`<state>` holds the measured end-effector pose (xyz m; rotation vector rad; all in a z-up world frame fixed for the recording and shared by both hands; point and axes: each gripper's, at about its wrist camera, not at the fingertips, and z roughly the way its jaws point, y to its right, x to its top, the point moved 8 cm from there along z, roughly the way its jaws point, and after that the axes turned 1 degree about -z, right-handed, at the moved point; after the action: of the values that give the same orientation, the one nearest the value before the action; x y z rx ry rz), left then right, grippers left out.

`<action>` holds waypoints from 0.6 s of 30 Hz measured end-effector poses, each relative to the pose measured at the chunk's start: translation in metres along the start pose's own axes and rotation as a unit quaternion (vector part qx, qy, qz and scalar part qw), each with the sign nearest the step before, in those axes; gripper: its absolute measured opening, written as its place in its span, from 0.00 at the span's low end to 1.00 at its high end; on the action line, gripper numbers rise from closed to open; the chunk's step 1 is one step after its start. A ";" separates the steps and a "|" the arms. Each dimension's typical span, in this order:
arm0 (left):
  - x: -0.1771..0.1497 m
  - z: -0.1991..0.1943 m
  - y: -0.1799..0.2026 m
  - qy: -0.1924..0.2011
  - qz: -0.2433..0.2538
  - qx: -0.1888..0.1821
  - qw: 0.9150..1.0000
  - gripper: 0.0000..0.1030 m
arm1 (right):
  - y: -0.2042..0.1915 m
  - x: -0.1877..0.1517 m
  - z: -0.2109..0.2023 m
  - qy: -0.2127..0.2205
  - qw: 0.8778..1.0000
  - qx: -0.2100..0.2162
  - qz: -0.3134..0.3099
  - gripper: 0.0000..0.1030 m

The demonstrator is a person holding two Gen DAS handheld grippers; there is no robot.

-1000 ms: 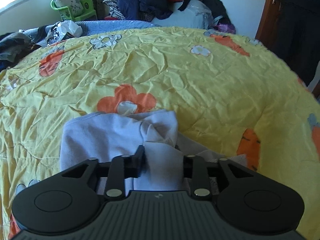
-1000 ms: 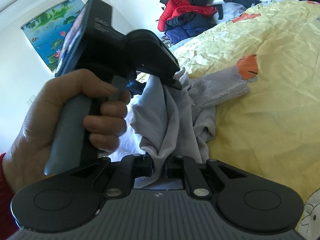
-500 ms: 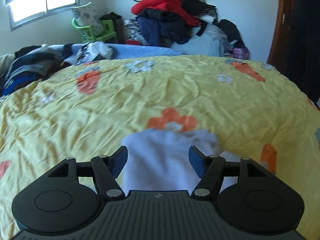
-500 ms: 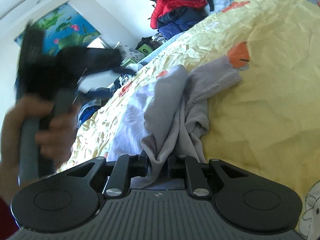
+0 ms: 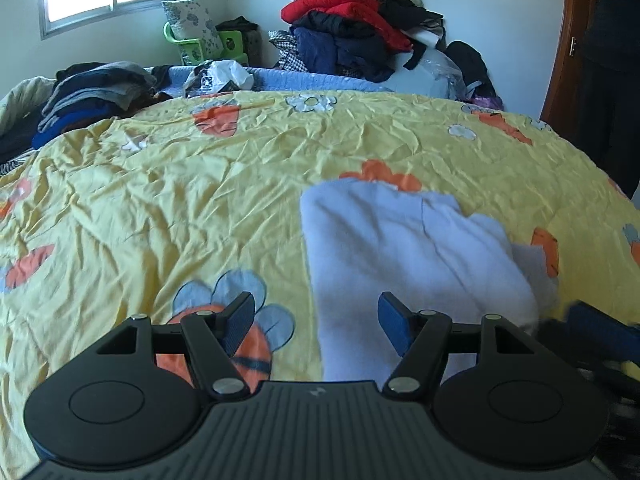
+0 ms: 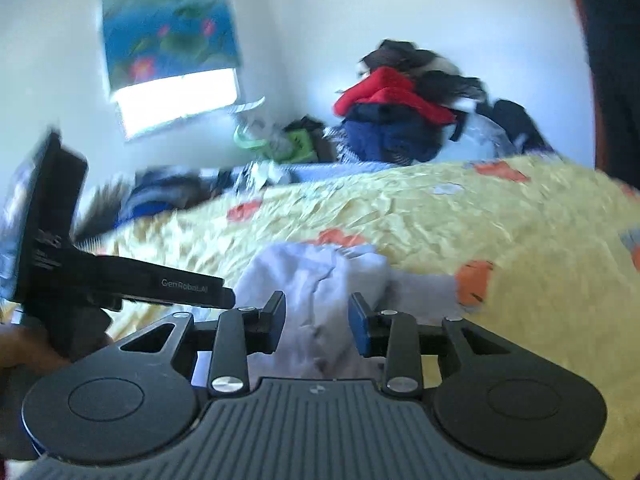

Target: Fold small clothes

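Observation:
A small pale grey-lilac garment (image 5: 404, 248) lies folded on the yellow flowered bedspread (image 5: 200, 184). My left gripper (image 5: 316, 320) is open and empty, just above its near left edge. In the right wrist view the garment (image 6: 316, 280) lies bunched ahead of my right gripper (image 6: 317, 316), which is open with cloth between the fingers but not clamped. The left gripper's body (image 6: 60, 264) shows at the left of that view. The right gripper's tip (image 5: 600, 332) shows at the right of the left wrist view.
A pile of red, navy and black clothes (image 5: 360, 28) stands at the far wall. Folded dark clothes (image 5: 88, 96) lie at the bed's far left. A green chair (image 5: 200, 44) and a window are behind. A wooden door (image 5: 560, 60) is at right.
Both grippers opened and let go of the garment; it now lies flat on the bed. The left gripper drew back and to the left. The right wrist view swung level.

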<state>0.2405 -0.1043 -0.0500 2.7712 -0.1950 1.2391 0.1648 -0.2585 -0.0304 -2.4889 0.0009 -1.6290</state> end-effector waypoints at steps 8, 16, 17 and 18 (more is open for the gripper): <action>-0.013 -0.008 -0.006 0.007 0.016 0.009 1.000 0.67 | 0.010 -0.027 0.014 -0.044 0.997 -0.007 0.062 0.45; -0.022 -0.014 0.013 0.009 0.038 -0.017 0.999 0.72 | 0.027 -0.030 0.025 -0.044 0.994 0.002 0.105 0.08; -0.024 -0.013 0.016 0.006 0.046 -0.019 0.999 0.72 | 0.030 -0.032 0.024 -0.048 0.994 -0.002 0.101 0.09; -0.027 -0.010 0.019 0.002 0.053 -0.017 0.998 0.72 | 0.032 -0.035 0.025 -0.056 0.992 0.006 0.110 0.10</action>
<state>0.2117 -0.1193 -0.0629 2.7617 -0.3622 1.2537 0.1759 -0.2833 -0.0765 -2.4672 0.2409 -1.3971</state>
